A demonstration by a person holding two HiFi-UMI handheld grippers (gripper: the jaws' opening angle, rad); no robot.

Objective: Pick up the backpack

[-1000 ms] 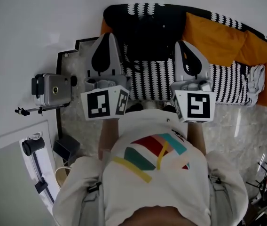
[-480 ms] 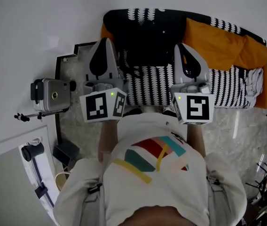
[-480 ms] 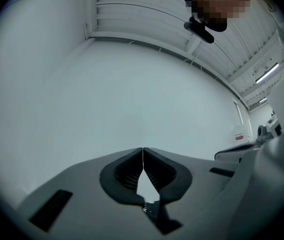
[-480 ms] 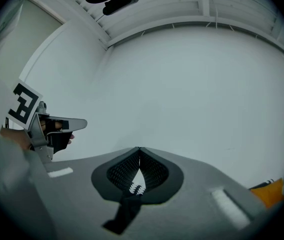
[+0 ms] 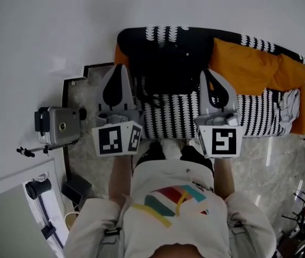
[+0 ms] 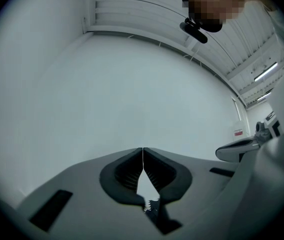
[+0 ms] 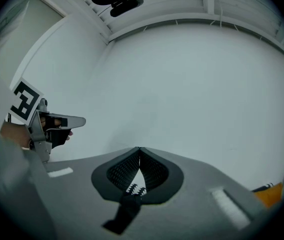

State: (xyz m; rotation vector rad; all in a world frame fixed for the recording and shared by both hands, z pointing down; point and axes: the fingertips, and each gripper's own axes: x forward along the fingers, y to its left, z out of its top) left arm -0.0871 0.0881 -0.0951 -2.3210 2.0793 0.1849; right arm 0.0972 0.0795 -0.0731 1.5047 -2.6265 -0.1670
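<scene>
Striped couch [image 5: 260, 112] | black backpack [image 5: 166, 66] on it | contents unseen

A narrow bed [image 5: 260, 112] under a black-and-white patterned cover stands along a white wall, on a pale speckled stone floor [image 5: 265, 155]. A black backpack [image 5: 166, 63] lies on the cover toward the bed's left end, just beside a large orange cushion [image 5: 249, 66] that fills much of the right half. A crumpled pale cloth [image 5: 291, 102] rests at the far right end.
</scene>
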